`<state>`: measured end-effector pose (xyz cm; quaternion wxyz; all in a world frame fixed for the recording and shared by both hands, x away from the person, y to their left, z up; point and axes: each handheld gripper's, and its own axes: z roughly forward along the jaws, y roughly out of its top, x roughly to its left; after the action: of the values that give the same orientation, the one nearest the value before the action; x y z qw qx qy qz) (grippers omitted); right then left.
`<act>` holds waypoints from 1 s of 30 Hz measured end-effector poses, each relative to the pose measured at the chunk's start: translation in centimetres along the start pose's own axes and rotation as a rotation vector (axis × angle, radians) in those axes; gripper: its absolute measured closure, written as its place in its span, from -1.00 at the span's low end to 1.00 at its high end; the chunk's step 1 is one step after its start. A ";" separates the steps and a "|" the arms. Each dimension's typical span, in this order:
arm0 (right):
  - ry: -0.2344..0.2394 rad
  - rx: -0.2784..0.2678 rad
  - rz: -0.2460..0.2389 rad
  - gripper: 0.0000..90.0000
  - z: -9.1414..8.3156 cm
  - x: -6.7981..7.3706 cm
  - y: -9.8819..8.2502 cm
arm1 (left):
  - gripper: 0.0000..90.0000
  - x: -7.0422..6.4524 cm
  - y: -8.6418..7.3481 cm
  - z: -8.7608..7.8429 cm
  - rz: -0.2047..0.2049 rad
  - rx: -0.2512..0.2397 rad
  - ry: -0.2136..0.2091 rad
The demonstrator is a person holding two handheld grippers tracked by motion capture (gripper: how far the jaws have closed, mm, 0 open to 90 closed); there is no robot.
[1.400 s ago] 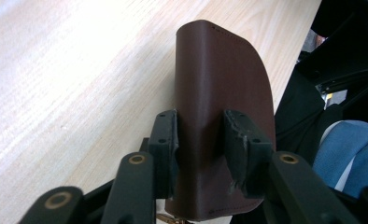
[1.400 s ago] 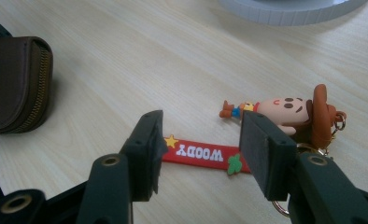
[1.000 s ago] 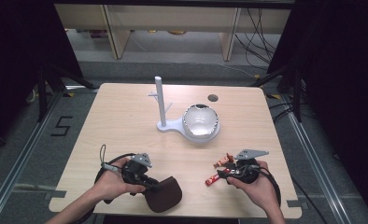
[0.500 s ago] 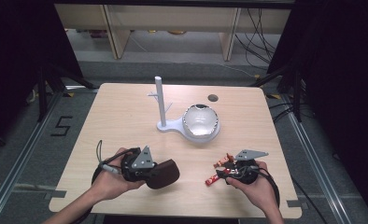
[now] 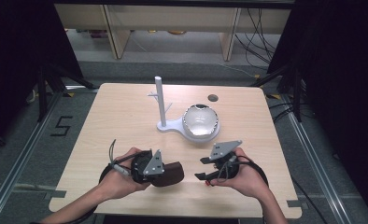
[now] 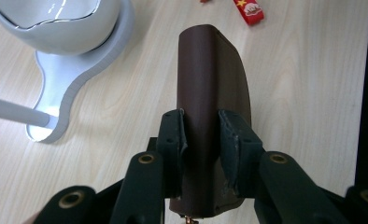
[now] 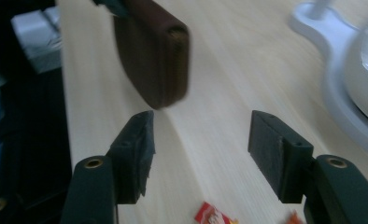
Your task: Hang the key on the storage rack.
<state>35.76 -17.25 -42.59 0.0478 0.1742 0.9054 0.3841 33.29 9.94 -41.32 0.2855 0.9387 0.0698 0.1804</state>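
The wooden table (image 5: 126, 112) is lying mostly bare toward its far and left edges. The white stand (image 5: 163, 107) is sitting mid-table, its bowl (image 5: 201, 122) alongside. Near the front edge, the left gripper (image 6: 201, 135) is pinching a brown wallet (image 6: 212, 84). The right gripper (image 7: 198, 140) is hovering spread beside it, above red wrappers (image 7: 212, 215).
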 end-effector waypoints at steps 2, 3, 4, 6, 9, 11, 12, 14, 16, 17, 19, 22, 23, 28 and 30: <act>0.041 0.020 -0.054 -0.11 0.5 -0.1 1.2 | 0.56 -0.1 0.4 0.1 0.030 0.011 -0.007; 0.076 0.042 -0.097 -0.12 1.2 -0.2 2.2 | 0.56 -0.3 0.6 0.2 0.032 0.000 -0.010; 0.076 0.042 -0.097 -0.12 1.2 -0.2 2.2 | 0.56 -0.3 0.6 0.2 0.032 0.000 -0.010; 0.117 0.092 -0.164 -0.13 2.5 -0.3 3.3 | 0.56 -0.4 1.0 0.1 0.058 -0.003 -0.004; 0.118 0.108 -0.180 -0.08 2.9 -0.2 3.8 | 0.56 -0.5 1.2 0.0 0.075 0.000 -0.007; 0.150 0.116 -0.214 0.18 3.3 -0.1 4.3 | 0.55 -0.6 1.4 -0.1 0.070 -0.020 -0.009; 0.154 0.110 -0.245 0.34 3.5 -0.2 4.5 | 0.55 -0.7 1.5 -0.2 0.068 -0.031 -0.008; 0.165 0.125 -0.248 0.42 3.4 0.1 4.5 | 0.54 -0.7 1.7 -0.4 0.081 -0.035 -0.007; 0.148 0.128 -0.278 0.46 3.3 0.1 4.5 | 0.52 -0.6 1.6 -0.6 0.087 -0.055 -0.014; 0.147 0.137 -0.252 0.47 3.0 0.3 4.4 | 0.52 -0.6 1.4 -0.6 0.064 -0.083 -0.019; 0.130 0.127 -0.295 0.49 2.8 0.4 4.3 | 0.47 -0.4 1.1 -0.7 0.008 -0.140 -0.038; 0.078 0.139 -0.346 0.50 2.4 0.2 4.1 | 0.08 0.1 0.0 -1.3 -0.067 -0.184 -0.034; 0.057 0.152 -0.319 0.50 2.1 0.1 4.0 | -0.01 0.3 -0.4 -1.5 -0.090 -0.193 -0.031; 0.012 0.129 -0.277 0.49 1.1 -0.7 3.7 | -0.33 0.5 -2.5 -2.2 -0.222 -0.265 -0.004; -0.024 0.119 -0.273 0.49 0.6 -1.2 3.7 | -0.36 0.6 -3.7 -2.4 -0.273 -0.277 0.013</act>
<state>38.05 -14.95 -40.44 0.0997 0.0567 0.9412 0.3178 32.85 14.37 -41.36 0.4335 0.8709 0.1729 0.1541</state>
